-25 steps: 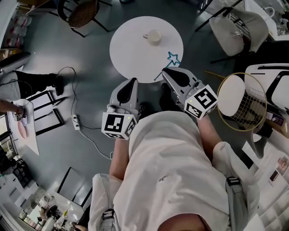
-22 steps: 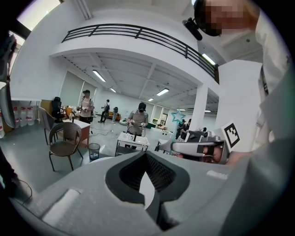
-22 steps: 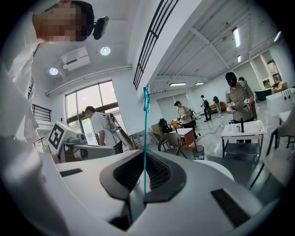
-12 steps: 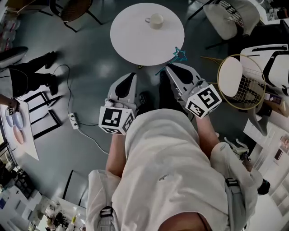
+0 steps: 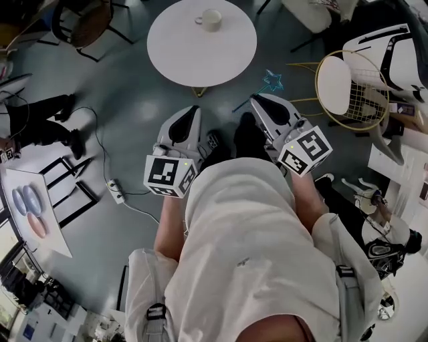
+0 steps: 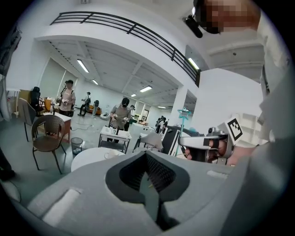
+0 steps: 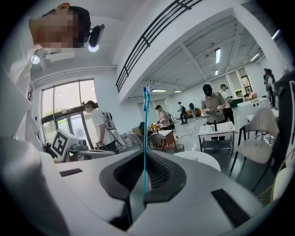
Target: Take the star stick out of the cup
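Away from the counter [image 5: 200,57], the right tongs [image 5: 258,101] pinch the star stick [image 5: 273,81]; the cup [image 5: 211,19] stands well apart. Beside them, the left tongs [image 5: 192,111] are closed, empty.

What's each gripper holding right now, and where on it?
Right gripper is shut on the star stick, pinching the bottom end of its thin stem. Left gripper is shut with nothing in it.

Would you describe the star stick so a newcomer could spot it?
Find the round white table, then the right hand-held gripper below it. Its jaws pinch a thin teal stick tipped with a star outline; the left hand-held gripper holds nothing.
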A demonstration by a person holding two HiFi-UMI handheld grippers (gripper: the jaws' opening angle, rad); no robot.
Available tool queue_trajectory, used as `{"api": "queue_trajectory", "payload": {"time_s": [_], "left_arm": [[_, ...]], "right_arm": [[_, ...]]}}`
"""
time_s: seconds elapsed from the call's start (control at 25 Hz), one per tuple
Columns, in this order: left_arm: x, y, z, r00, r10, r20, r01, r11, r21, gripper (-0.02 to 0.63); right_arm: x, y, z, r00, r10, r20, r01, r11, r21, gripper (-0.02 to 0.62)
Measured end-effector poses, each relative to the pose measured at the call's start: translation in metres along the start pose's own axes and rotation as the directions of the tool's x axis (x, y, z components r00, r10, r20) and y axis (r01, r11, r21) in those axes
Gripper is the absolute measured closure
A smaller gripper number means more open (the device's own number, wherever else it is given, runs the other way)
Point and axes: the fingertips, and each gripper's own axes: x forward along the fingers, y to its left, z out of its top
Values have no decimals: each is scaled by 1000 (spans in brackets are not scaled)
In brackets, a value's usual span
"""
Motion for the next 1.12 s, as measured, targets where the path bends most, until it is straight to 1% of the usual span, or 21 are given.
{"api": "queue_trajectory", "payload": {"time_s": [0.12, 0.28, 0.44, 0.56, 0.72, 0.88, 1.12], "left_arm": [[0, 2, 4, 1000, -3, 14, 3, 1000, 3, 598], [2, -1, 6, 1000, -7, 14, 7, 1000, 1, 598], [11, -15, 15, 999, -29, 21, 29, 1000, 8, 598], [16, -28, 13, 999, -52, 5, 52, 998, 21, 598], [18, -37, 3, 998, -66, -24, 67, 998, 19, 598], [15, -37, -4, 997, -63, -39, 64, 998, 16, 598], [15, -42, -6, 998, -46, -31, 47, 999, 25, 598]], "right_arm": [[-2, 4, 10, 1000, 11, 21, -11, 1000, -8, 575], [-12, 11, 18, 999, 33, 25, -32, 999, -22, 575], [-25, 7, 24, 999, 32, 32, -32, 999, -16, 575], [-32, 5, 19, 999, 26, 33, -26, 1000, -9, 575], [-31, 3, 9, 1000, 20, 16, -20, 1000, -3, 575], [-29, 5, 8, 1000, 24, 19, -24, 1000, 2, 575], [-34, 2, 3, 999, 45, 11, -45, 999, -7, 575]]}}
